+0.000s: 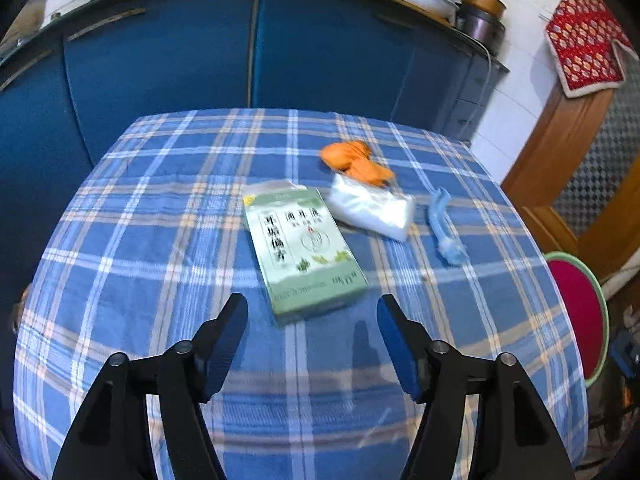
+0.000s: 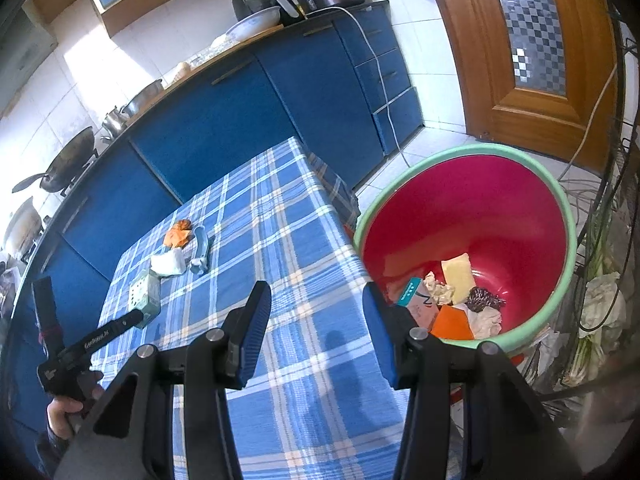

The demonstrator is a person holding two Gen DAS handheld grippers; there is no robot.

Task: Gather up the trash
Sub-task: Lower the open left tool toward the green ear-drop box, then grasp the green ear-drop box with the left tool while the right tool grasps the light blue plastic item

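Right now the left gripper (image 1: 312, 312) hangs over the checked tablecloth (image 1: 160, 240) with its jaws spread wide and nothing between them. Just ahead of its fingertips, slightly toward the right finger, lies a green box (image 1: 304, 256) with printed characters on its face, flat on the cloth; the fingers do not touch it. Beyond the box, farther from the fingers, sits a white plastic packet (image 1: 372, 208), and touching the packet's far end is a bit of orange peel (image 1: 354, 162). To the right of the packet, apart from it, lies a pale blue wrapper (image 1: 442, 226).

The right gripper (image 2: 316, 300) is held above the near edge of the same table, its jaws about half apart and empty. Past its right finger, off the table's edge, stands a red bin (image 2: 472, 208) with a green rim; scraps of paper, a small carton and an orange piece lie in its bottom. Off beyond its left finger, the box (image 2: 145, 294), packet (image 2: 170, 264), peel (image 2: 178, 234) and blue wrapper (image 2: 200, 252) lie in a loose cluster, with the left gripper's black body (image 2: 92, 344) reaching toward the box and a hand (image 2: 68, 412) gripping its handle. Blue cabinets (image 2: 240, 112) run behind the table.
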